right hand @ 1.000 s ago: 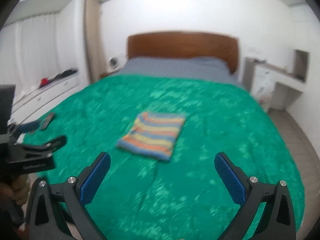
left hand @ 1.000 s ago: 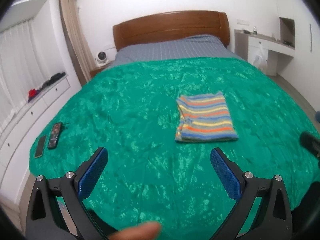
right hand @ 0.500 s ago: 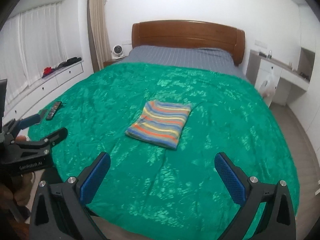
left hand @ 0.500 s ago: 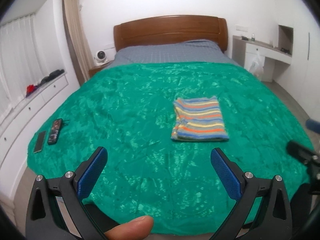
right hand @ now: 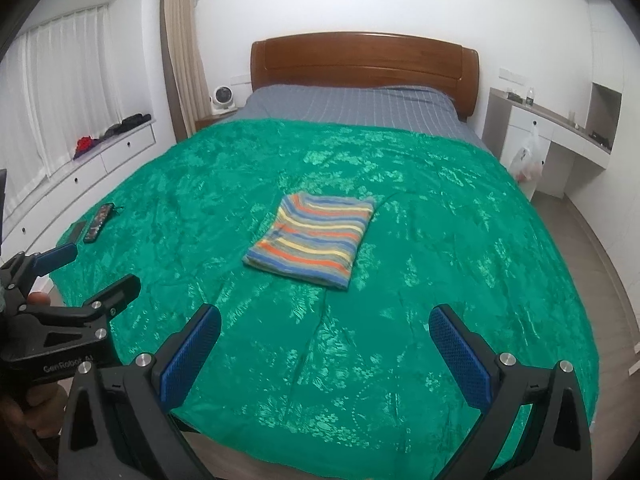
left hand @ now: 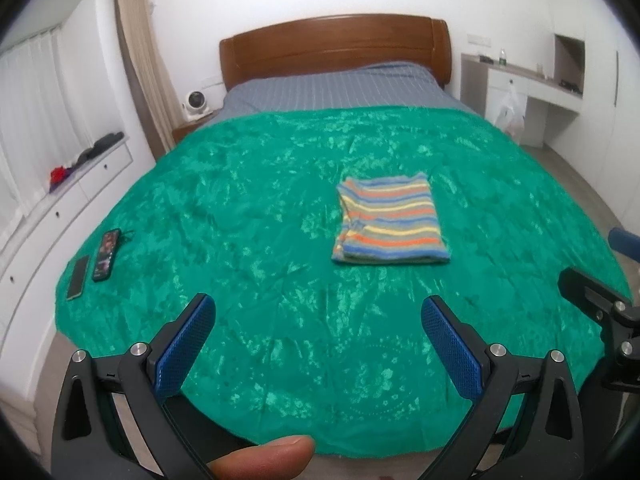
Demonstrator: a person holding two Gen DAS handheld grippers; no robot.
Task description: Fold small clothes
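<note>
Both grippers (left hand: 318, 322) (right hand: 324, 330) gape clear of the apparently folded striped garment (left hand: 390, 222).

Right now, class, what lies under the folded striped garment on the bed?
The striped garment rests directly on the green bedspread. Whatever sits between its folded layers, or beneath the spread, is covered and cannot be seen.

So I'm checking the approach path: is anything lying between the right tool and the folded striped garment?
Nothing: only bare green bedspread lies between the open right tool and the striped garment, as the right wrist view shows.
</note>
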